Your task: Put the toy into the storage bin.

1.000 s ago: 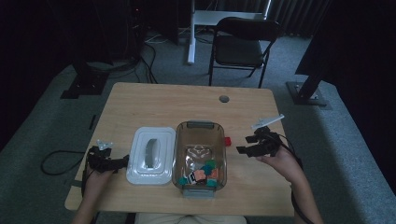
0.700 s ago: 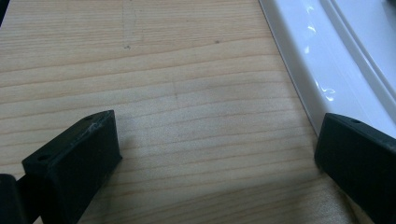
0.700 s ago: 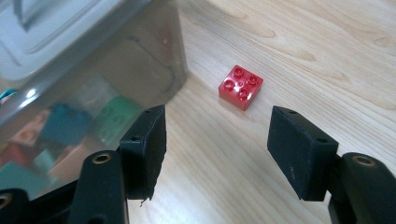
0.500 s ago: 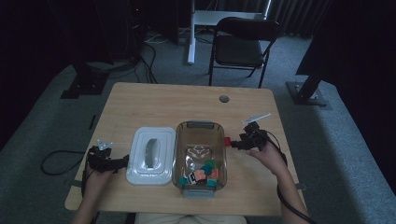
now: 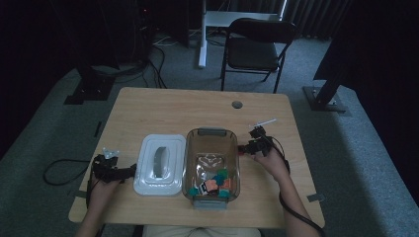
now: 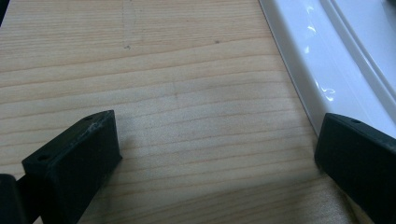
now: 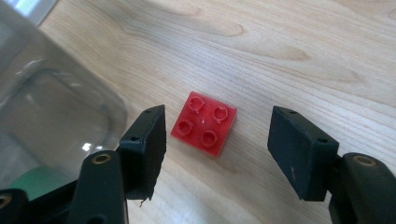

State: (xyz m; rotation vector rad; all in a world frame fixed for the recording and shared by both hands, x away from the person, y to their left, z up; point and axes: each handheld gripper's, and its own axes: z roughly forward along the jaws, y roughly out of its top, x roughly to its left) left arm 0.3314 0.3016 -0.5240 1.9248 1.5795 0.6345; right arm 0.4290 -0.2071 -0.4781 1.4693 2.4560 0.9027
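Room: dim overall; the back wall and corners sink into near black, detail lost there.
Table [image 5: 173,108]: the brightest surface from above, evenly lit, only faint soft shadows.
High view: muted colour, slightly soft.
White lid [image 6: 322,60]: small specular highlights along its glossy rim.
Clear bin [image 7: 42,107]: pale reflections on its wall, out of focus.
Gripper views: brighter and warmer; wood grain crisp, nearest parts of the black jaws somewhat soft.

Red brick [image 7: 204,123] between parted claw [image 7: 217,151]
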